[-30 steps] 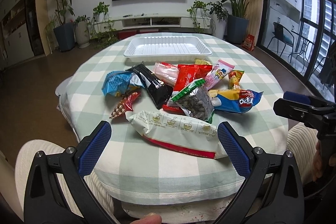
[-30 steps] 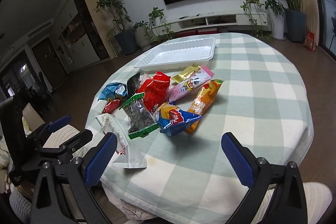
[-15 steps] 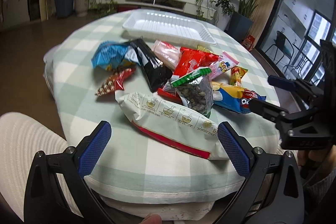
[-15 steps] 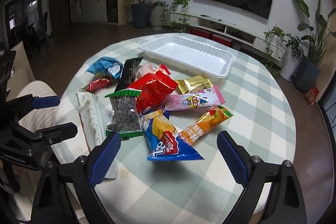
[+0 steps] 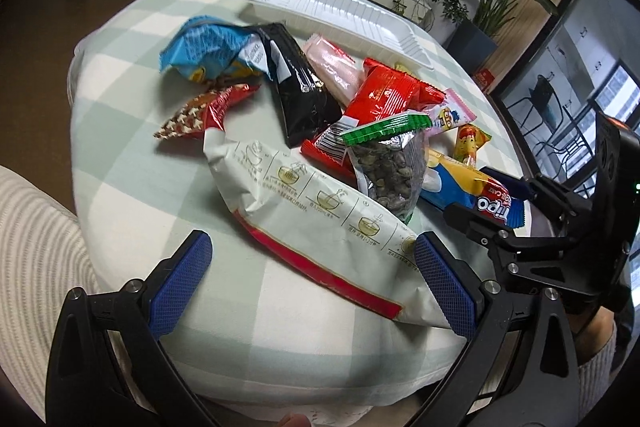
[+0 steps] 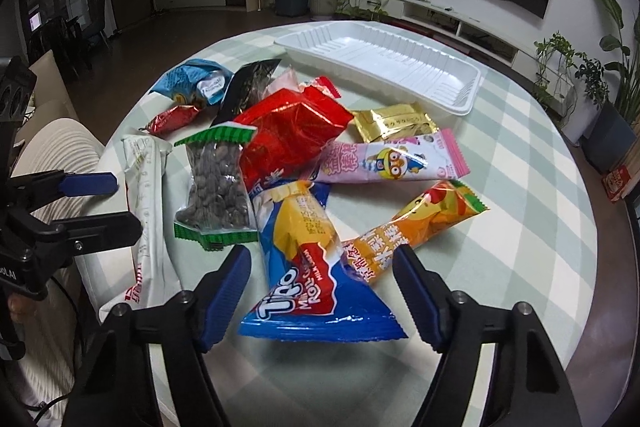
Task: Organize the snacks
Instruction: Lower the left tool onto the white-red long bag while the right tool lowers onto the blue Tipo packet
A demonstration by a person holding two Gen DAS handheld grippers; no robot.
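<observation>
The snacks lie heaped in the middle of the round counter (image 6: 520,155) with its green-checked cloth; the white plastic tray (image 6: 472,95) sits beyond them toward the far edge, its long axis running across the counter.

The right tongs (image 6: 320,291) are spread wide, their blue pads on either side of the near, crimped end of the blue Tipo roll-cake pack (image 6: 308,267) without touching it. That pack's long axis runs from the near edge inward toward the heap. Just beside it the orange packet (image 6: 416,231) lies slantwise, pointing to the far right.

The left tongs (image 5: 312,287) are also spread, holding nothing, poised over the near edge by the long white-and-red pouch (image 5: 316,215). The pouch lies diagonally, one end by the red patterned packet (image 5: 200,111), the other just beside the right-hand pad (image 5: 444,287). The clear green-topped seed bag (image 5: 388,163) rests partly on the pouch.
</observation>
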